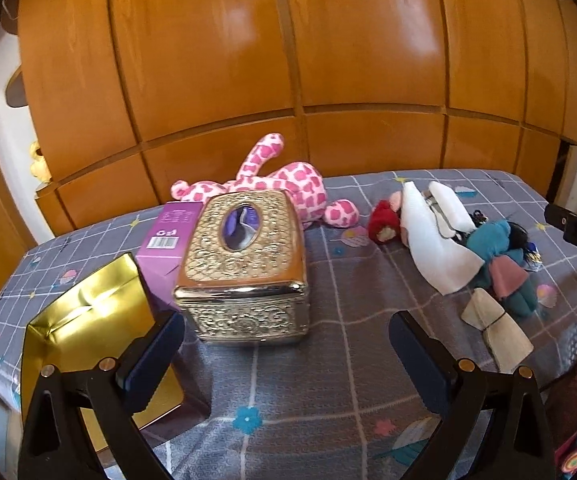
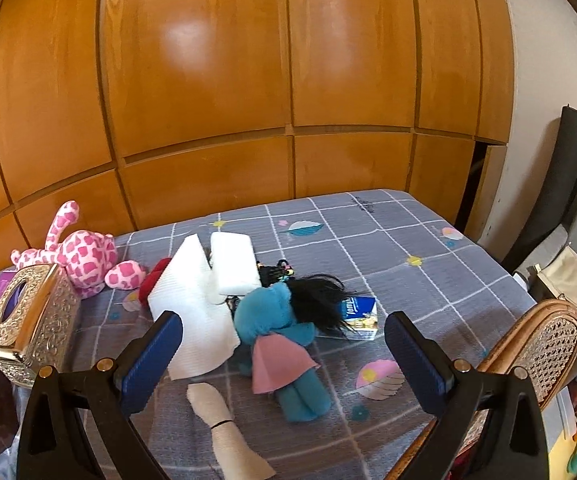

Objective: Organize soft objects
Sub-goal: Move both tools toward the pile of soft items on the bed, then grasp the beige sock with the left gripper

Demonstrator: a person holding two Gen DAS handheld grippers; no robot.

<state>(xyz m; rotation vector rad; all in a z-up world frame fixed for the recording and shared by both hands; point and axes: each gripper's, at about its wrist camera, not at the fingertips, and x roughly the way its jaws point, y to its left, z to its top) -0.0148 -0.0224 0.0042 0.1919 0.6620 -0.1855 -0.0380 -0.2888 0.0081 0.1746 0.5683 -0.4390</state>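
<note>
Grippers, left (image 1: 286,354) and right (image 2: 282,354), both spread and empty, hover near teal plush doll (image 2: 284,320), apparently choosing a first pick.

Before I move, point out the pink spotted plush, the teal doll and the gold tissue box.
pink spotted plush (image 2: 86,258), right wrist view, body.
teal doll (image 2: 266,314), right wrist view, head.
gold tissue box (image 1: 244,240), left wrist view, lid.

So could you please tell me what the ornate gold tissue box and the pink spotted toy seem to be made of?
The ornate gold tissue box looks like embossed metal or metal-plated plastic: a raised scroll pattern with bright, mirror-like glints along its edges. The pink spotted toy looks like stuffed plush fabric: a matte, fuzzy surface, rounded limbs and a limp sprawl on the checked cloth.
</note>
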